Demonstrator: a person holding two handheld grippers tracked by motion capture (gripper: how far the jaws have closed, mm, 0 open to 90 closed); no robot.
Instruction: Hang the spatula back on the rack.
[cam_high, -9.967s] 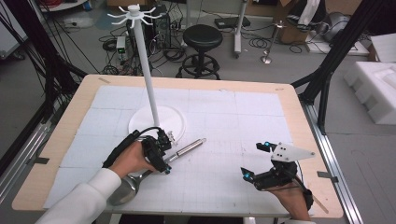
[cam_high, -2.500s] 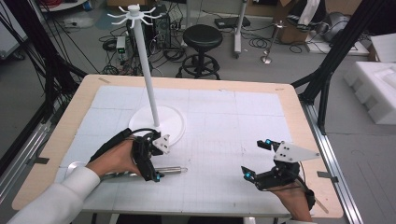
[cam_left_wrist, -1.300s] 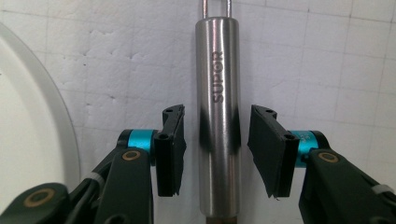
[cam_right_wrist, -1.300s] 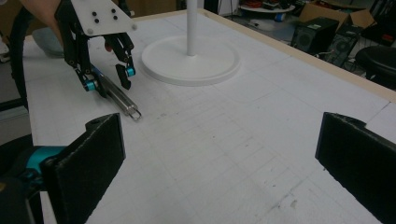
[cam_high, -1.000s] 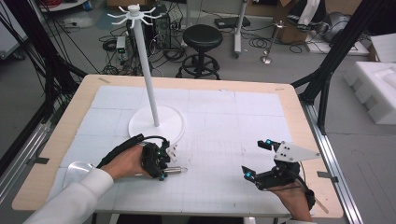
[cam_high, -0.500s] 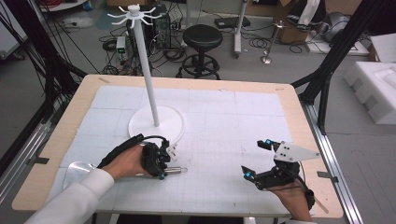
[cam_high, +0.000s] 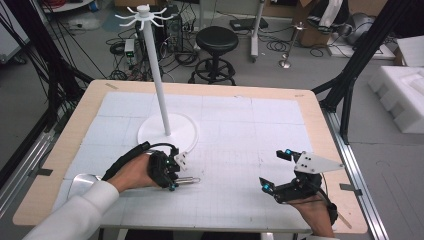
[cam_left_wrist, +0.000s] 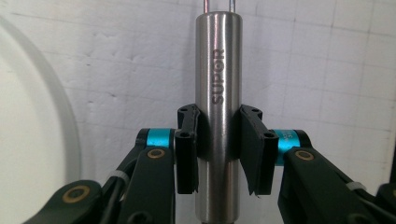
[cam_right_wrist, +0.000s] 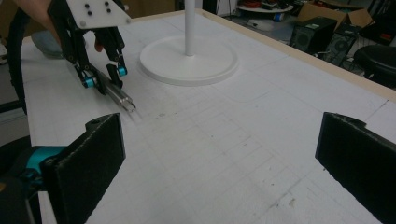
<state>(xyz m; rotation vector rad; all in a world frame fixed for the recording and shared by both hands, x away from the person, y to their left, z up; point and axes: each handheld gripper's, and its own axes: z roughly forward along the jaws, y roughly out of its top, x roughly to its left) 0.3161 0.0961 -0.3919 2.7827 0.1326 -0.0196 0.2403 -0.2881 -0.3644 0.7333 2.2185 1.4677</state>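
"SUPOR" on steel handle (cam_left_wrist: 218, 116).

Even, bright overhead light falls on the white surface (cam_high: 240, 130), and shadows under the stand (cam_high: 167, 132) and hands are soft and faint. The high view is slightly soft and grainy. In the left gripper view the steel handle (cam_left_wrist: 218, 116) carries pale vertical glare streaks. The right tool (cam_right_wrist: 224, 158) pads are blurred up close.

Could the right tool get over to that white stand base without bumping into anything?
Probably yes. The right tool is open and holds nothing, and bare mat lies between it and the white stand base. The left tool, gripping the steel handle, sits off to the side.
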